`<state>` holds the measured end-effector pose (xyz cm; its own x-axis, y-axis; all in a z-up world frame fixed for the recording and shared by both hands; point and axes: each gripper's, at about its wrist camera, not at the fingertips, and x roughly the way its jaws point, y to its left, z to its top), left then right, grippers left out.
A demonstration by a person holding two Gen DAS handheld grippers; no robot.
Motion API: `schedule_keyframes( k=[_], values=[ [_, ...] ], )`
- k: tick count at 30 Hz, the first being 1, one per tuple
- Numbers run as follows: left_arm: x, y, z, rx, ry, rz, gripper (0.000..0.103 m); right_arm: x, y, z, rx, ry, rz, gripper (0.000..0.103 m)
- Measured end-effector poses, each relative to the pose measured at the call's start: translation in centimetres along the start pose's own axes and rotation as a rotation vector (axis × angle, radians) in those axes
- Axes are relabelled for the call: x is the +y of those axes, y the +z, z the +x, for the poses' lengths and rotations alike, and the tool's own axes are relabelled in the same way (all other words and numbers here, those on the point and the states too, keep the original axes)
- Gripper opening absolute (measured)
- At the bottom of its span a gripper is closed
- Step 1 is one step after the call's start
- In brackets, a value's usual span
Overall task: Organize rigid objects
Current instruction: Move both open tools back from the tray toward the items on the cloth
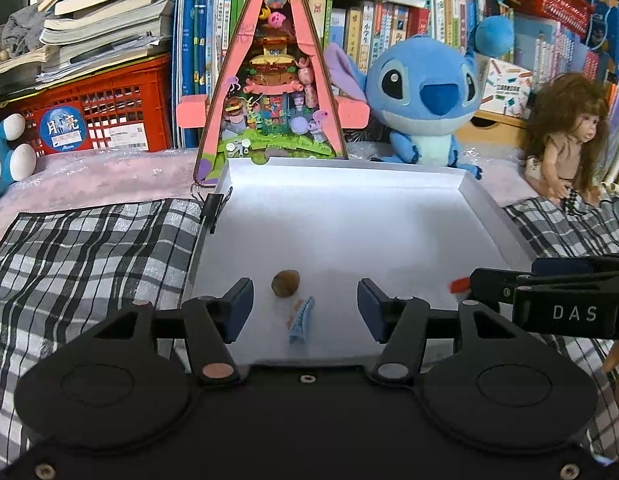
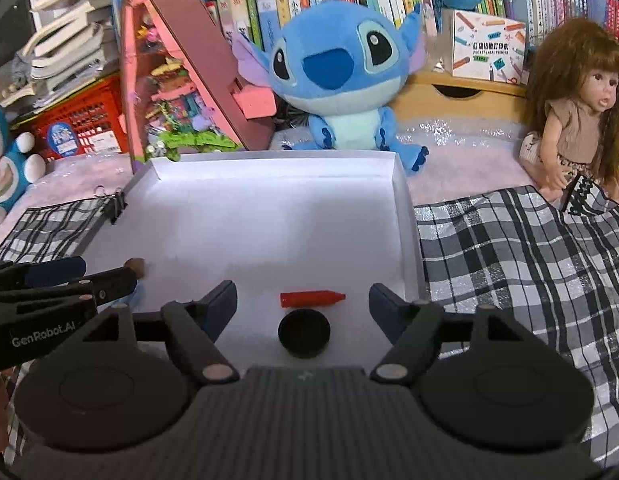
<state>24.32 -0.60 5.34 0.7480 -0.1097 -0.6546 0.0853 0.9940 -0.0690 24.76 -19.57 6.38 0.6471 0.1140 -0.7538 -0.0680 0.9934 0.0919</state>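
Left wrist view: the left gripper [image 1: 305, 306] stands apart, gripping nothing; between and just ahead of its fingers, in the white tray [image 1: 485, 208], lie a brown nut [image 1: 285, 283] and a blue clip [image 1: 302, 322], neither touched. The right gripper's fingers hide most of a red crayon [image 1: 459, 284].

Right wrist view: the right gripper [image 2: 303, 306] gapes wide and empty over the whole red crayon [image 2: 311, 299] and a black disc [image 2: 304, 332]; the left gripper [image 2: 109, 282] covers part of the nut [image 2: 136, 266]. A blue plush [image 2: 333, 80] sits beyond the tray [image 2: 401, 184]
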Motion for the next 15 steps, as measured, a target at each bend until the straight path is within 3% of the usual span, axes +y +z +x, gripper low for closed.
schedule_keyframes(
  k=[15],
  values=[
    [-0.3,-3.4,-7.0,-0.087,-0.059,0.038,0.066,-0.1,-3.3,-5.7,-0.111,0.035,-0.058,0.089]
  ],
)
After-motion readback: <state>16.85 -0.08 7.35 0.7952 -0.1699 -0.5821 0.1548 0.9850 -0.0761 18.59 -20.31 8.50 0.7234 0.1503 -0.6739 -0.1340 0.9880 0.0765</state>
